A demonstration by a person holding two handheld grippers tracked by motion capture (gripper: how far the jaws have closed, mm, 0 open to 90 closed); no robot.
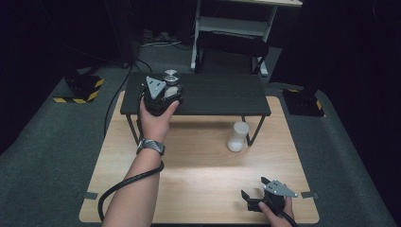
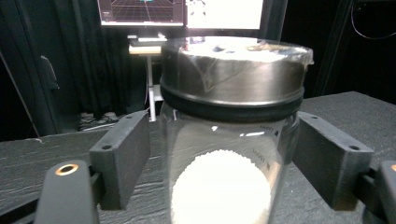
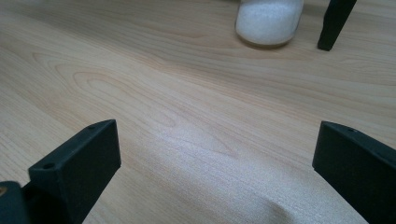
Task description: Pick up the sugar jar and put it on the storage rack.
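Observation:
A glass jar point(image 1: 170, 79) with a metal lid point(image 2: 233, 70) and white granules inside stands on the left part of a low black shelf point(image 1: 217, 94). My left gripper point(image 1: 171, 90) reaches around it from the near side. In the left gripper view the jar point(image 2: 224, 177) sits between the two jaws of the left gripper point(image 2: 224, 154), with a thin dark gap at the left jaw, so the gripper is open. My right gripper point(image 1: 254, 189) hovers open over the wooden table's point(image 1: 198, 170) front right corner, with nothing between the jaws of the right gripper point(image 3: 215, 154).
A second jar of white granules point(image 1: 237, 137) stands on the table beside the shelf's right front leg point(image 3: 334, 23); the right gripper view shows this white jar point(image 3: 268, 18) ahead. A white rack point(image 1: 234, 28) and cables lie on the floor behind the table.

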